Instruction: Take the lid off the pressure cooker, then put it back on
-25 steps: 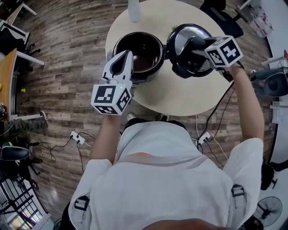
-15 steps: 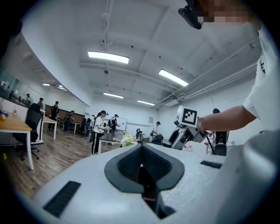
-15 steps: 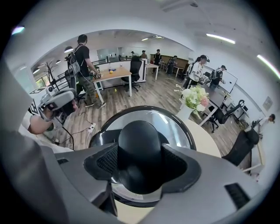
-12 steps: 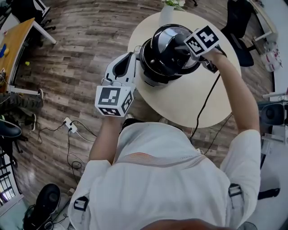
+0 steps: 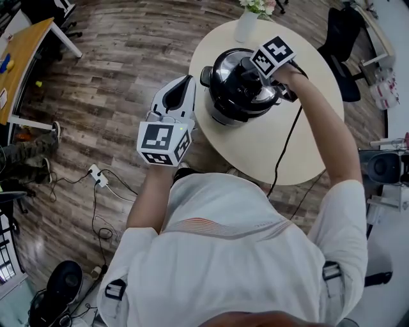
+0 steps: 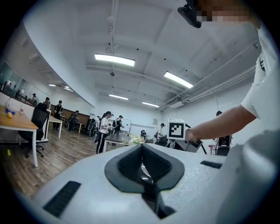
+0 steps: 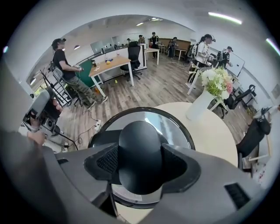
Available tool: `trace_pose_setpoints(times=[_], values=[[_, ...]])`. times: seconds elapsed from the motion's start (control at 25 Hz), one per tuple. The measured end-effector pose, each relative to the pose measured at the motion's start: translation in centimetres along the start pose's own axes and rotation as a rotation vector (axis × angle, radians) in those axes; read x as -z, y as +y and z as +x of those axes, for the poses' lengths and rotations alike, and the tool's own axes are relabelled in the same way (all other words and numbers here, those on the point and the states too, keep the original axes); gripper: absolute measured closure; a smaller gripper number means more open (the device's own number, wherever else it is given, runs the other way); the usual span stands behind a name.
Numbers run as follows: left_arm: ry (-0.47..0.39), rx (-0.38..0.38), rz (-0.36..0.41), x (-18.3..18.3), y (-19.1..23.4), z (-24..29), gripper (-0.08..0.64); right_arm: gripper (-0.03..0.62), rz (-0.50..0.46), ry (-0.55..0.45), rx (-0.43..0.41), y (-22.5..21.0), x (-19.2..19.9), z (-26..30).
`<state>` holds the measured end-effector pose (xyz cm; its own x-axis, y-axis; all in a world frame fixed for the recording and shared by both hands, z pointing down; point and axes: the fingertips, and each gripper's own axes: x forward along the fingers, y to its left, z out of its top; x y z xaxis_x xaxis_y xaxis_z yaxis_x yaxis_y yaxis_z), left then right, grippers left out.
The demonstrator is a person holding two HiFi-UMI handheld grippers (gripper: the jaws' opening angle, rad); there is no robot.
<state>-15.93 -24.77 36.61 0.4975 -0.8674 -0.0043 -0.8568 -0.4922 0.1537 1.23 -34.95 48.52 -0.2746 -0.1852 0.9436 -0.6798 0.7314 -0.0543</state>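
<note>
Our right gripper [image 7: 141,168] has its jaws clamped on the black knob [image 7: 139,140] of the lid [image 7: 177,129], which sits over the pressure cooker [image 5: 220,115] on the round worktop [image 5: 300,147]. Our left gripper [image 6: 142,153], jaws clenched on nothing, hangs beside the cooker. A vase [image 5: 246,27] holds flowers [image 5: 259,5].

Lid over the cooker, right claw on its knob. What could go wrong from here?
1. The right claw grips only the rounded knob; the lid could tilt, and no view shows it seated on the cooker.
2. The left claw is shut and off the cooker, so a twist might spin the cooker, which stands near the table edge.
3. The black cable by the right arm could snag.
</note>
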Motion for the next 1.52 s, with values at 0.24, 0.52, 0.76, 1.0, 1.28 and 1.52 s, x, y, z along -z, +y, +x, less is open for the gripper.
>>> trace_pose_setpoints(times=[0.24,0.52,0.76,1.0,1.28,1.52], values=[[0.015,0.01,-0.013,0.6,0.3,0.3,0.555,0.302,0.006,0.046,0.005,0.1,1.1,2.1],[0.027,0.02,-0.026,1.0,0.3,0.8,0.555,0.305,-0.018,0.032,0.013,0.2,1.0,2.2],[0.031,0.035,-0.02,0.9,-0.6,1.2,0.555,0.312,-0.096,0.045,-0.009,0.5,1.1,2.2],[0.032,0.023,-0.016,1.0,-1.0,0.9,0.555,0.313,-0.224,0.069,-0.044,0.9,1.6,2.2],[0.046,0.0,-0.017,1.3,-0.9,0.2,0.555,0.311,-0.5,0.174,-0.11,1.3,2.0,2.4],[0.054,-0.025,-0.027,1.7,-0.2,-0.2,0.555,0.311,-0.568,0.18,-0.124,1.4,1.8,2.6]])
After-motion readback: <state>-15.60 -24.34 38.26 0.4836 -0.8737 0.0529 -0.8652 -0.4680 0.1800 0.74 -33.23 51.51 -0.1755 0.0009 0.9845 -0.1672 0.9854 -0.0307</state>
